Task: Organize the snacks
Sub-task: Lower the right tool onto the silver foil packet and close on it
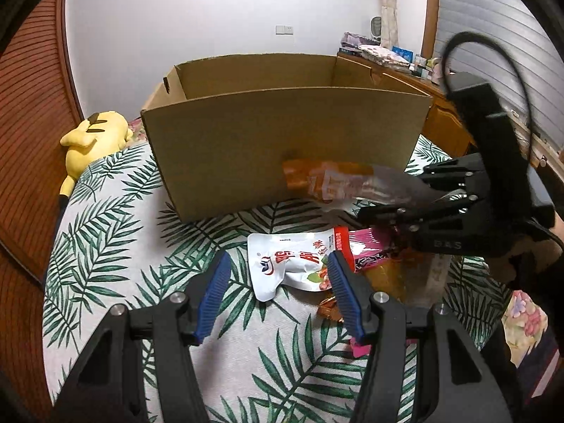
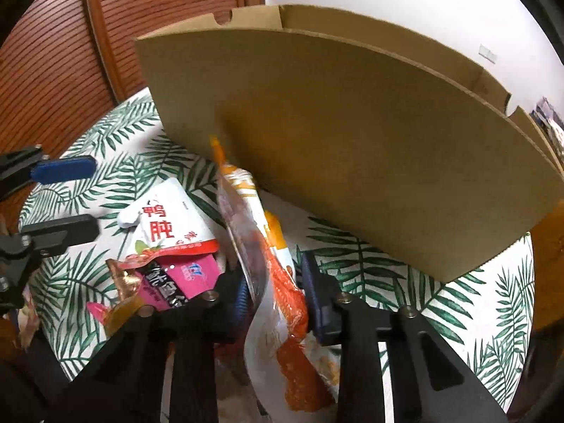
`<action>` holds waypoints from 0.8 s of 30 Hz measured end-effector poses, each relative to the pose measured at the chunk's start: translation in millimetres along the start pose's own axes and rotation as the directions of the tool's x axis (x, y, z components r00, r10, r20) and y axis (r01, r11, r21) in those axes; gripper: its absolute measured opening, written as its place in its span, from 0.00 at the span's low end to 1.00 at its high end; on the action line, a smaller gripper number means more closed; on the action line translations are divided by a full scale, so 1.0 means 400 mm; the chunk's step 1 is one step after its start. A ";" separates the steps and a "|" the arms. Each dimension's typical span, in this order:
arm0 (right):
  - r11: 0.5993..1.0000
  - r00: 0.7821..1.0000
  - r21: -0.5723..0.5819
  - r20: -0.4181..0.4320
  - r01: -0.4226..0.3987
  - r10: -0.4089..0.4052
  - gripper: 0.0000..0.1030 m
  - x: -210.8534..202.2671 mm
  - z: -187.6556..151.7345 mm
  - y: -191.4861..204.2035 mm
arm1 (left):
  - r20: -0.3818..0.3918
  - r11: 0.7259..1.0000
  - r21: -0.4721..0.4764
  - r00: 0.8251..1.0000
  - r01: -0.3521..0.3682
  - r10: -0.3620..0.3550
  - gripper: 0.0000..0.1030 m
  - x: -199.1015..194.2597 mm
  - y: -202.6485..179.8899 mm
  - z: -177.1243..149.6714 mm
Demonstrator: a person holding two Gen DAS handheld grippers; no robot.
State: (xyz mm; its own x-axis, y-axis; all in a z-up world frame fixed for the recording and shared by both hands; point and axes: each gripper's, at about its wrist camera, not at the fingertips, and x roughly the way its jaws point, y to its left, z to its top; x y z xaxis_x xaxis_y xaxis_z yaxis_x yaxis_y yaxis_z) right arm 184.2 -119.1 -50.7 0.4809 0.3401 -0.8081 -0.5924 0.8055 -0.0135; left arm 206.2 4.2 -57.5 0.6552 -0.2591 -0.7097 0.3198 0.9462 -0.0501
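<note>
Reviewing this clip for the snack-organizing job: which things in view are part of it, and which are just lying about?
Part of the job:
- cardboard box
- orange snack packet, pinched in the right tongs
- white snack pouch, between the open left tongs
- pink snack packet

Lying about:
- yellow plush toy
- leaf-print cloth
- clutter on the wooden dresser

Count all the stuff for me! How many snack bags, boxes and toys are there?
Snack bags: 3 clear ones, orange, white, pink; more may be hidden underneath
Cardboard box: 1
Yellow plush toy: 1
Total: 5
</note>
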 end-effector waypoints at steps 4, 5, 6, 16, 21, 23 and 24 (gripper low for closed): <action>1.000 0.998 -0.001 0.053 0.019 -0.019 0.21 -0.040 -0.020 0.007 | -0.011 1.000 -0.001 1.000 0.019 -0.019 0.56 0.019 -0.007 0.004; 1.000 0.998 -0.002 0.065 0.025 -0.025 0.21 -0.052 -0.026 0.008 | -0.015 1.000 -0.002 1.000 0.024 -0.024 0.56 0.024 -0.009 0.006; 0.999 0.996 -0.002 0.080 0.035 -0.034 0.20 -0.063 -0.031 0.008 | -0.019 1.000 -0.004 1.000 0.025 -0.025 0.56 0.029 -0.011 0.008; 0.997 0.976 0.072 0.212 0.039 -0.054 0.19 -0.171 -0.087 -0.002 | -0.061 0.999 -0.014 0.997 0.038 -0.039 0.56 0.086 -0.020 0.033; 0.994 0.967 0.099 0.242 0.052 -0.074 0.19 -0.192 -0.121 -0.015 | -0.094 1.000 -0.014 0.995 0.020 -0.022 0.56 0.114 -0.017 0.034; 0.992 0.967 0.119 0.246 0.040 -0.069 0.19 -0.188 -0.130 -0.023 | -0.111 1.000 -0.020 0.994 0.020 -0.022 0.56 0.124 -0.016 0.030; 0.991 0.967 0.129 0.245 0.032 -0.063 0.19 -0.192 -0.137 -0.033 | -0.116 1.000 -0.019 0.993 0.017 -0.019 0.57 0.129 -0.015 0.028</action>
State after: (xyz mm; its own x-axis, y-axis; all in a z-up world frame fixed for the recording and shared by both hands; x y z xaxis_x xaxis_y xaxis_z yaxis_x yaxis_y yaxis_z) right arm 119.8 -182.4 -20.7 0.6613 0.3968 -0.6366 -0.4881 0.8720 0.0366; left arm 245.8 -17.0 -85.9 0.5649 -0.2528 -0.7854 0.3177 0.9452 -0.0757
